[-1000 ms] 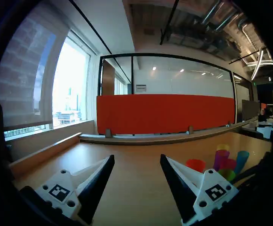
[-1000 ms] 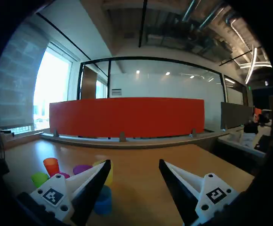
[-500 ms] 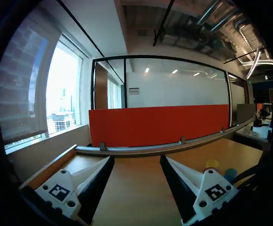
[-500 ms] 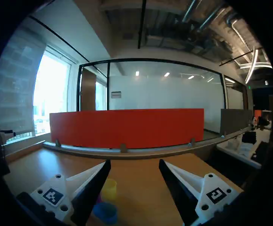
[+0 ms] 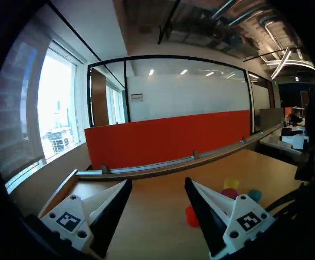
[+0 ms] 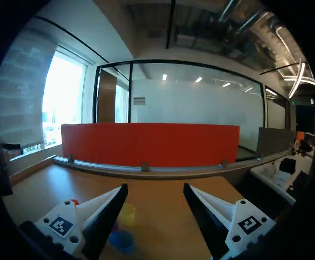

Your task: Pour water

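**Hovering low, both spread wide**

Seen through the left gripper view, the left tool (image 5: 158, 180) hangs over the wooden table (image 5: 157, 236), its two fingers set wide apart with bare wood between them. The cups stand off to its right-hand side. A red cup (image 5: 190, 216) is nearest, partly hidden behind that finger. Farther out is a magenta cup (image 5: 229, 193), with a yellow cup (image 5: 231, 183) just behind it and a blue cup (image 5: 254, 195) beside them.

In the right gripper view, the right tool (image 6: 155, 185) is spread just as wide above the same table. The yellow cup and the blue cup sit close by its left-hand finger, each partly tucked behind it, and a sliver of red peeks over that finger's marker block.

An orange partition (image 5: 166, 134) runs along the table's far edge, and a bright window (image 5: 55, 117) fills the wall on the left.
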